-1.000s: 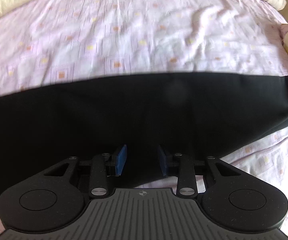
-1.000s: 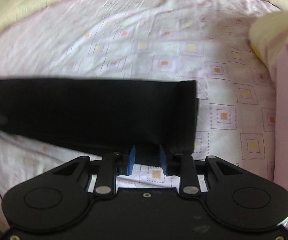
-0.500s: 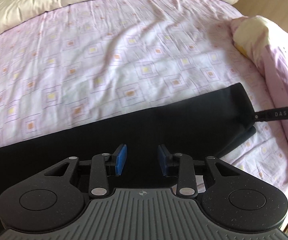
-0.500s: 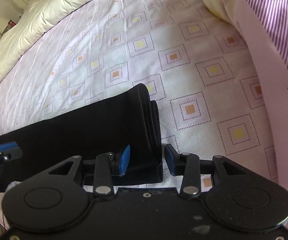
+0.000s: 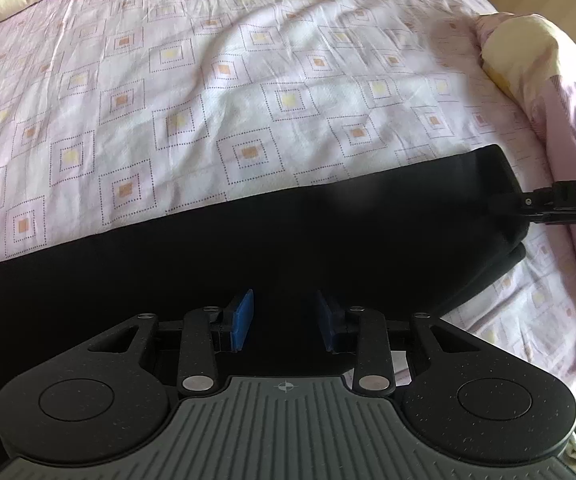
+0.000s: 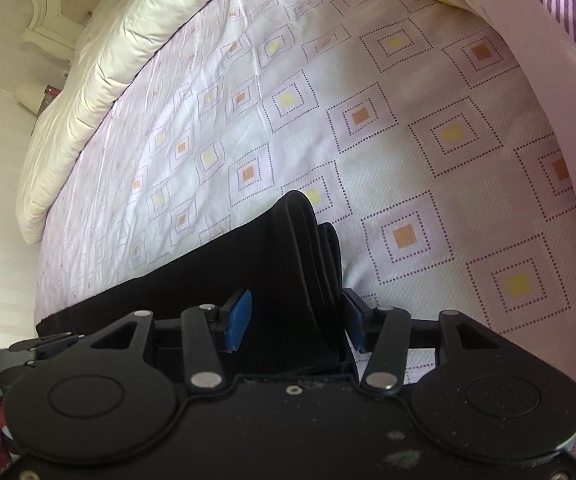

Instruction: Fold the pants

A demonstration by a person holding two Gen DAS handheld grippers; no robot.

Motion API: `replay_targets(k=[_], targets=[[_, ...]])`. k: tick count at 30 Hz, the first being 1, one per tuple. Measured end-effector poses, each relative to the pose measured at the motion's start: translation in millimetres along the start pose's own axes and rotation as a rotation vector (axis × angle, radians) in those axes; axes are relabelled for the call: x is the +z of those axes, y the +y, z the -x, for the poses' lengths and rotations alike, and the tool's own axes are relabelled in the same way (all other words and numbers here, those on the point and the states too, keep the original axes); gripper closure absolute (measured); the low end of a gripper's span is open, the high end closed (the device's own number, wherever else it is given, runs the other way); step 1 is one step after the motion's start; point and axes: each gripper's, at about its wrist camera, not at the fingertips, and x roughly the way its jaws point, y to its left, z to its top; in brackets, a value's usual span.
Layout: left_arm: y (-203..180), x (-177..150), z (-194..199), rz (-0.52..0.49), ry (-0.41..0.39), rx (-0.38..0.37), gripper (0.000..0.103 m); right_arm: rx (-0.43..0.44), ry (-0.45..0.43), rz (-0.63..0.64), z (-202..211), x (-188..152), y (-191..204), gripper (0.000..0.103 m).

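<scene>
Across the patterned bedsheet (image 5: pixel 247 92) the black pants (image 5: pixel 288 240) now lie flat, released from both spread-jawed grippers, left gripper (image 5: pixel 283 318) and right gripper (image 6: pixel 296 320), so one fold looks finished.

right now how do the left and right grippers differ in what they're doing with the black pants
The left gripper sits over the flat middle stretch of the black pants; the right gripper is at the layered end. The right gripper's pads bracket that stacked edge with a gap on the left; the left gripper's pads have only flat cloth between them. Both are open, with blue pads, over the patterned sheet.
</scene>
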Motion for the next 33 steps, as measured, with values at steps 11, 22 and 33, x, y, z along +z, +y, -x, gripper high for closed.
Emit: replay_targets(k=[11, 22, 33], targets=[[-5, 4, -13, -0.023, 0.03, 0.03, 0.069, 0.024, -0.088, 0.033, 50, -10, 68, 0.094], [43, -22, 48, 0.077, -0.148, 0.018, 0.069, 0.117, -0.14, 0.152, 67, -30, 202, 0.094], [164, -118, 115, 0.212, -0.175, 0.107, 0.069, 0.087, -0.039, 0.273, -39, -100, 344, 0.094]])
